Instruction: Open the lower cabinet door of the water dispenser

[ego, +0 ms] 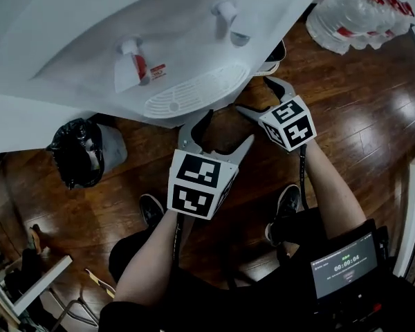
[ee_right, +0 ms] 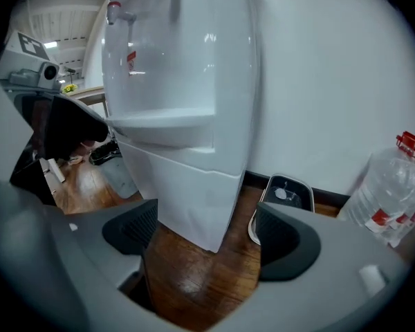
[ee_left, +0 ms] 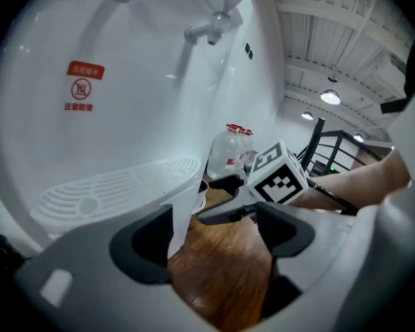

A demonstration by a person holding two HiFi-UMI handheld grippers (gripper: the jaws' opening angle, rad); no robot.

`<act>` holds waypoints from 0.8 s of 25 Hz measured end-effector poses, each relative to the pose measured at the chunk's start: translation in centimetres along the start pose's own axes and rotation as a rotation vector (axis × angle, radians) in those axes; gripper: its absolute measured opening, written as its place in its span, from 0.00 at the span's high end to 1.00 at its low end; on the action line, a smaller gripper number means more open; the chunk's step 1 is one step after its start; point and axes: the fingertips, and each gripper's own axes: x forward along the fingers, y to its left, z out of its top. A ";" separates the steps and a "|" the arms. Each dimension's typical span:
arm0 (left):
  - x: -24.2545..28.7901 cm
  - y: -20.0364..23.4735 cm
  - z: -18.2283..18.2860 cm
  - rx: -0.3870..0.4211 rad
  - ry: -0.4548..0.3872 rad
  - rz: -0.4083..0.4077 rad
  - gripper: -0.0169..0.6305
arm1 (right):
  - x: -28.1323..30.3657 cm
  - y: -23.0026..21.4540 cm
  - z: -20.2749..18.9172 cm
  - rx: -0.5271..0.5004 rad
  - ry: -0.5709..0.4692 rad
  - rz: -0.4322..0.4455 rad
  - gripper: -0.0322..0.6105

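The white water dispenser [ego: 159,40] stands in front of me, with two taps and a slotted drip tray [ego: 194,92]. Its lower cabinet front [ee_right: 187,192] shows below the tray ledge in the right gripper view, and its door looks closed. In the left gripper view only the cabinet's edge [ee_left: 183,206] shows. My left gripper [ego: 225,131] is open and empty, just short of the tray's front edge. The right gripper [ego: 256,94] is also open and empty, off the dispenser's right corner. Wooden floor shows between both pairs of jaws [ee_left: 218,237] [ee_right: 207,234].
A bin with a black rubbish bag [ego: 79,151] stands left of the dispenser. Large water bottles [ego: 356,9] [ee_right: 391,185] sit on the wooden floor at the right by the wall. A small white and black object [ee_right: 283,196] lies beside the cabinet. My shoes [ego: 152,209] are below.
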 end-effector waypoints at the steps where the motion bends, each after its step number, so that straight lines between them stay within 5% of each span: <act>1: 0.3 0.1 -0.2 0.006 0.012 0.000 0.38 | 0.4 -0.2 -0.2 -0.007 0.009 0.005 0.27; 10: 2.6 -1.6 -2.2 -0.040 0.112 -0.070 0.36 | 3.7 -1.3 -1.3 -0.071 0.069 0.038 0.21; 20: 2.5 -2.3 -4.0 0.024 0.196 -0.120 0.36 | 6.7 -0.3 -1.2 -0.103 0.076 0.047 0.21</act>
